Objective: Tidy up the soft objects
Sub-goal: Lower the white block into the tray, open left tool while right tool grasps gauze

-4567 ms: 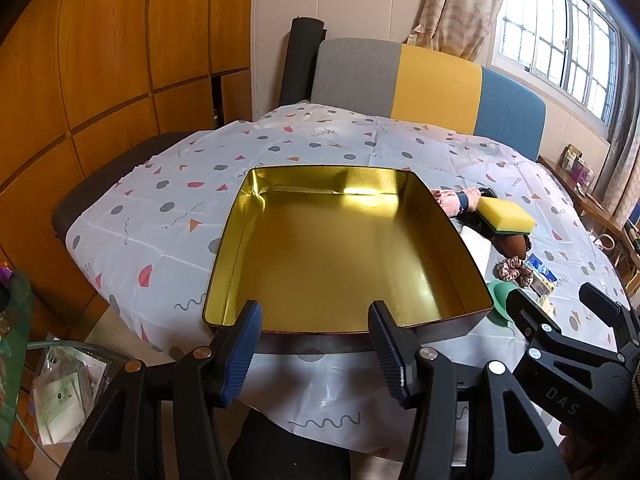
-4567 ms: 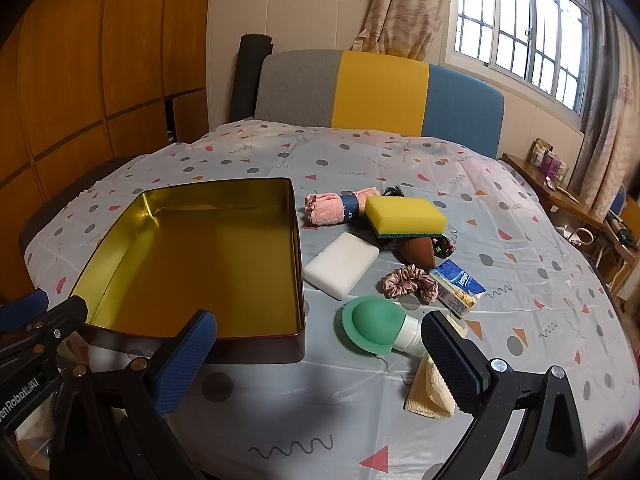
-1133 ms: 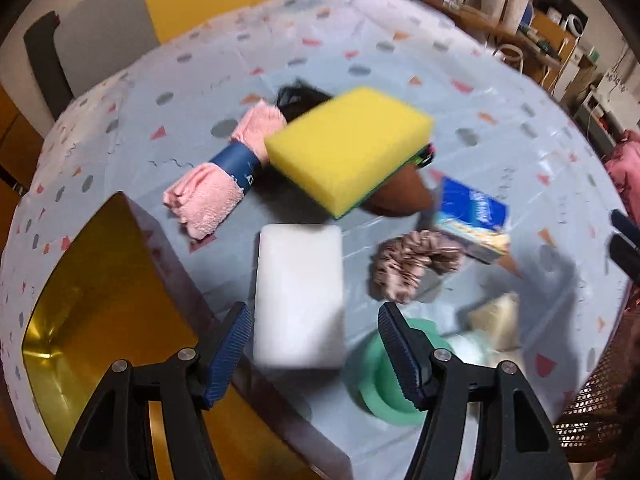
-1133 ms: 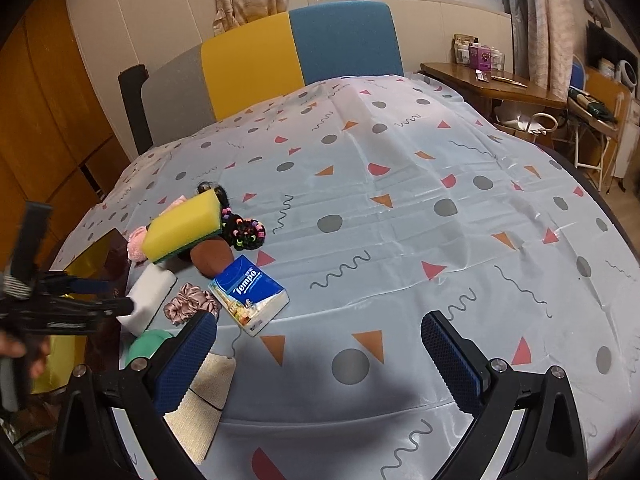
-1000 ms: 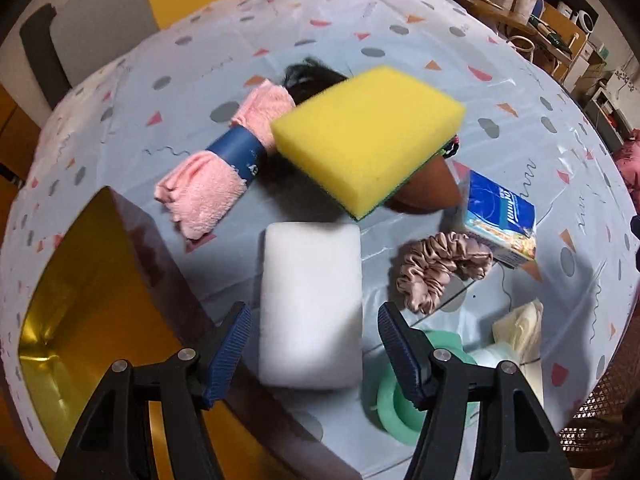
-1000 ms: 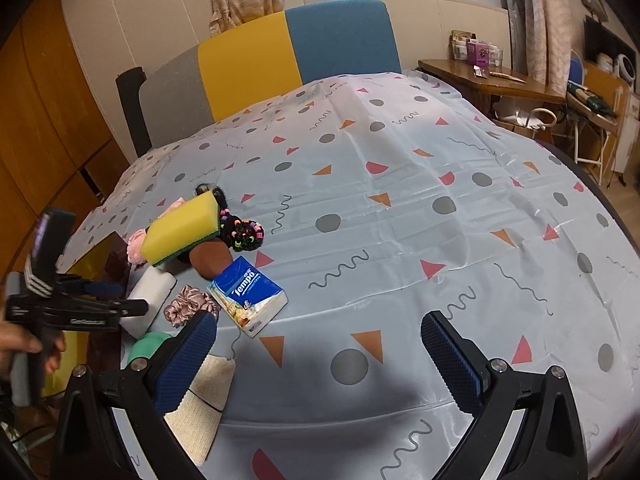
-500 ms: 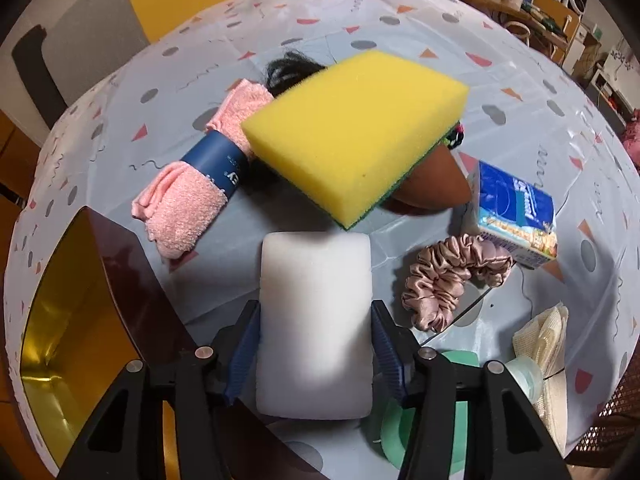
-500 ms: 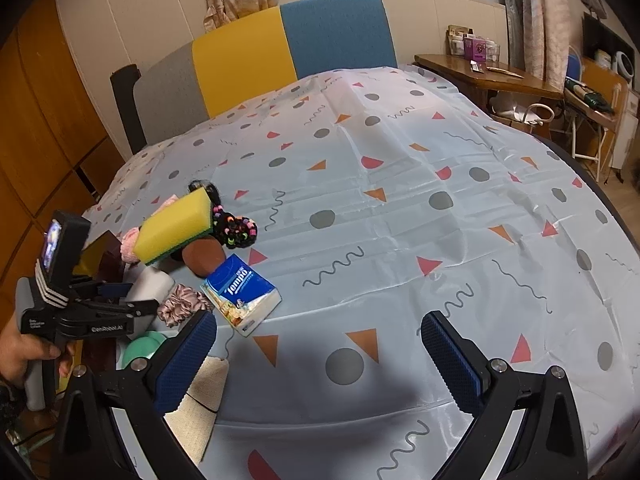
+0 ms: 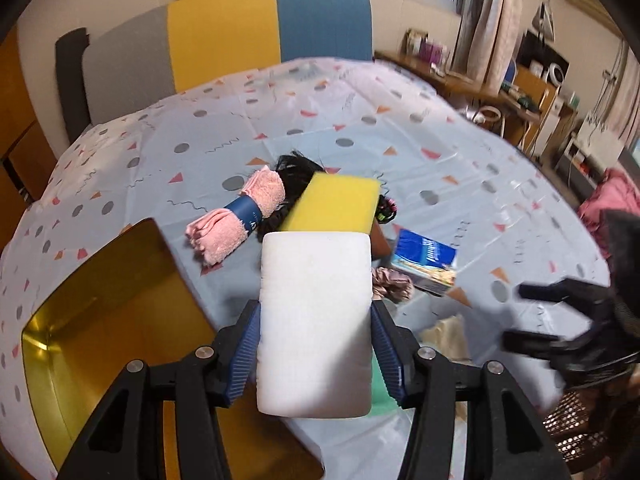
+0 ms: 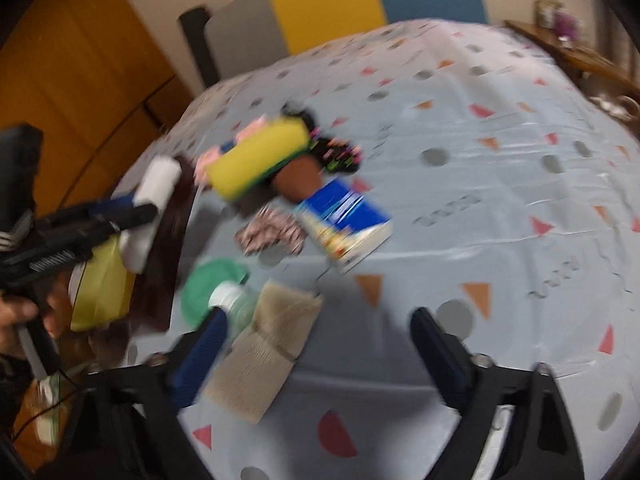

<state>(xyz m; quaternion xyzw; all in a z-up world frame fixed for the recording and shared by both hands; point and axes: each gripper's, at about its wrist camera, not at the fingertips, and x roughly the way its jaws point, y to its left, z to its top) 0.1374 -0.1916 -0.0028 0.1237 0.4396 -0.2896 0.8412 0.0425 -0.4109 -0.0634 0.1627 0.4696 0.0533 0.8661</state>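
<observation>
My left gripper (image 9: 315,344) is shut on the white sponge (image 9: 314,320) and holds it in the air, beside the open gold tin (image 9: 100,320). From the right wrist view the same white sponge (image 10: 154,196) hangs over the tin's dark wall. On the cloth lie a yellow sponge (image 9: 336,206), a rolled pink towel (image 9: 236,216), a satin scrunchie (image 10: 272,232) and a beige cloth (image 10: 264,352). My right gripper (image 10: 318,320) hovers over the beige cloth, its jaws closing, with nothing pressed between the pads.
A blue tissue pack (image 10: 344,216), a brown object (image 10: 300,178), beaded black hair ties (image 10: 340,156) and a green item with a white cap (image 10: 208,292) crowd the same patch. A person's hand (image 10: 16,312) holds the left gripper. A three-colour seat back (image 9: 224,32) stands behind the table.
The left gripper has closed on the white sponge and raised it off the table. The right gripper has swung down and left toward the pile, and its jaws have narrowed.
</observation>
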